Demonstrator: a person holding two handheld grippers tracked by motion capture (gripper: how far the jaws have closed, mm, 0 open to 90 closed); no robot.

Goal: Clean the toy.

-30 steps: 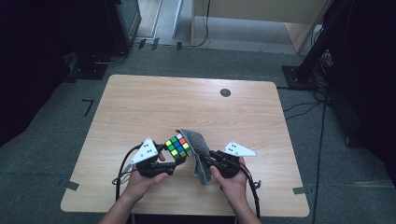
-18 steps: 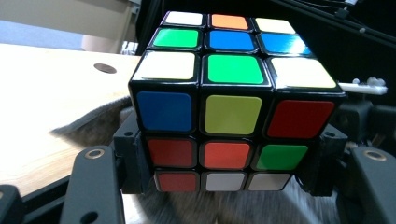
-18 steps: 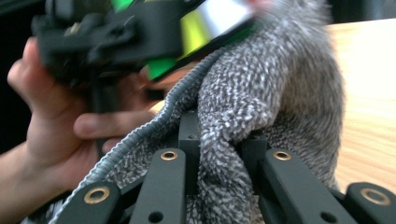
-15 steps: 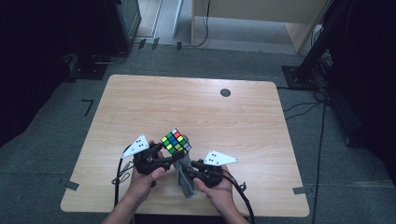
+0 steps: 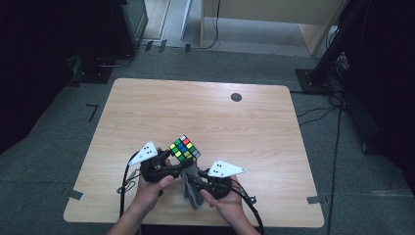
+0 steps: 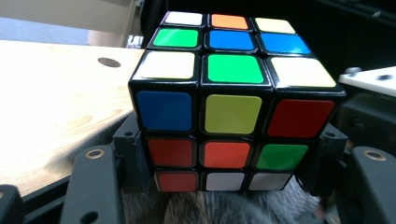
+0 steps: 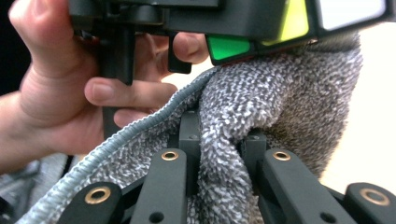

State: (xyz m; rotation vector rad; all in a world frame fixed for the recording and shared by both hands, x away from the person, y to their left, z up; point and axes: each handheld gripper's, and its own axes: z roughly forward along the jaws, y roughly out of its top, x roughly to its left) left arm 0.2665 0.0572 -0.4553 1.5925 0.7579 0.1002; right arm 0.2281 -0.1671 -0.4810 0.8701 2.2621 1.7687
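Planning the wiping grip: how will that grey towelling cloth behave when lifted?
The grey towelling cloth is probably floppy: it bunches and folds between the right gripper's jaws. Its looped pile likely resists slipping. It drapes against the colourful puzzle cube, so it's likely light.

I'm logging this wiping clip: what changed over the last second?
The right hand-held gripper carried the grey cloth from the Rubik's cube's right side down beneath it, toward the person. The left hand-held gripper kept the cube clamped, shifting slightly left.
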